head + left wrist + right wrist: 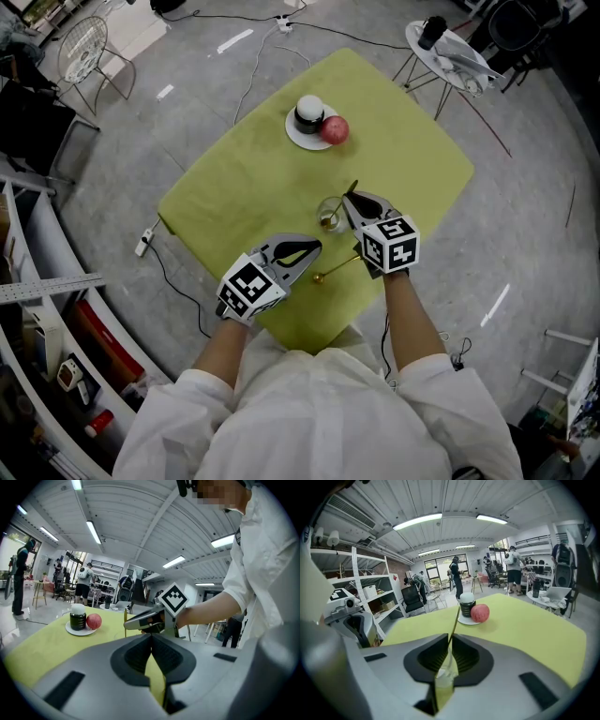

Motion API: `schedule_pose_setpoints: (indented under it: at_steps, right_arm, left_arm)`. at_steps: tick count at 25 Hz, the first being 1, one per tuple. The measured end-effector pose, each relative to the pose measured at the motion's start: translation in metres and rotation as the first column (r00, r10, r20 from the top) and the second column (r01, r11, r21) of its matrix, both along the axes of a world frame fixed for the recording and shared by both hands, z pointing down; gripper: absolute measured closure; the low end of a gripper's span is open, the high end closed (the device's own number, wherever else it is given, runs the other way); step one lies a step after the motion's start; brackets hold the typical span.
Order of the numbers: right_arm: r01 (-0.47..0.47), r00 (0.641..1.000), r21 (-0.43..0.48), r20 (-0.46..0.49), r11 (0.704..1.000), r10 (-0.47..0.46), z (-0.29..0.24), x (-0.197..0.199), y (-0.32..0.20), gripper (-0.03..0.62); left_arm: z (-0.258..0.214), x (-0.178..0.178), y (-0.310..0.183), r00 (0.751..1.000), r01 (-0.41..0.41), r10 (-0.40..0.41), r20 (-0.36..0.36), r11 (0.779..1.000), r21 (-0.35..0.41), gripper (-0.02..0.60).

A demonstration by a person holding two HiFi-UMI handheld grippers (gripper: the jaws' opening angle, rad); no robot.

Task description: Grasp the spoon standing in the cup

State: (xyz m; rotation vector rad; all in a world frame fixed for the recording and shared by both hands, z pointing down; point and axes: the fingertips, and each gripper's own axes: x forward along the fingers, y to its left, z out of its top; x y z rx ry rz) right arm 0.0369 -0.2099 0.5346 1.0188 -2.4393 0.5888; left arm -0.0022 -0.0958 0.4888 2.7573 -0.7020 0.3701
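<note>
Under both pairs of jaws spreads the yellow-green tabletop [234, 187], a soft-looking cloth surface. The left gripper [151, 637] hangs low and off to the side of the work with its jaws clenched together and nothing between them. The right gripper [450, 641] is the one on the task. Well beyond its jaws sits a white plate [298, 136] carrying a dark jar [308, 112] with a white lid and a red apple [335, 129] touching the jar. Directly below the right jaws stands the clear glass cup [445, 674], light, fragile and probably easy to tip if dragged sideways. Rising out of it, right between those jaws, is the spoon [454, 620], a thin gold handle leaning slightly. The jaws appear to be clamped on it just above the cup's rim, though the handle is so slim that contact is hard to confirm. It looks stiff, light and smooth, so likely slippery. The mid-handle, clear of the glass, seems the sensible place to hold, with a straight upward lift. A second gold spoon [336, 270] lies flat on the tabletop behind the right jaws. No brand or lettering is readable: the jar's label is too small, and the gripper cubes show only black-and-white square patterns.
</note>
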Motion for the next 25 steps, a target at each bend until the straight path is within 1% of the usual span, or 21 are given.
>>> schedule_pose_setpoints:
  at_steps: [13, 25]
  right_arm:
    - [-0.003, 0.999, 0.0, 0.04, 1.0, 0.003, -0.006, 0.0, 0.001, 0.583]
    - [-0.007, 0.999, 0.048, 0.051, 0.999, 0.005, -0.022, 0.001, 0.005, 0.586]
  left_arm:
    - [0.002, -0.001, -0.004, 1.0, 0.003, -0.003, -0.004, 1.0, 0.001, 0.577]
    - [-0.001, -0.001, -0.002, 1.0, -0.01, 0.01, -0.004, 1.0, 0.014, 0.577]
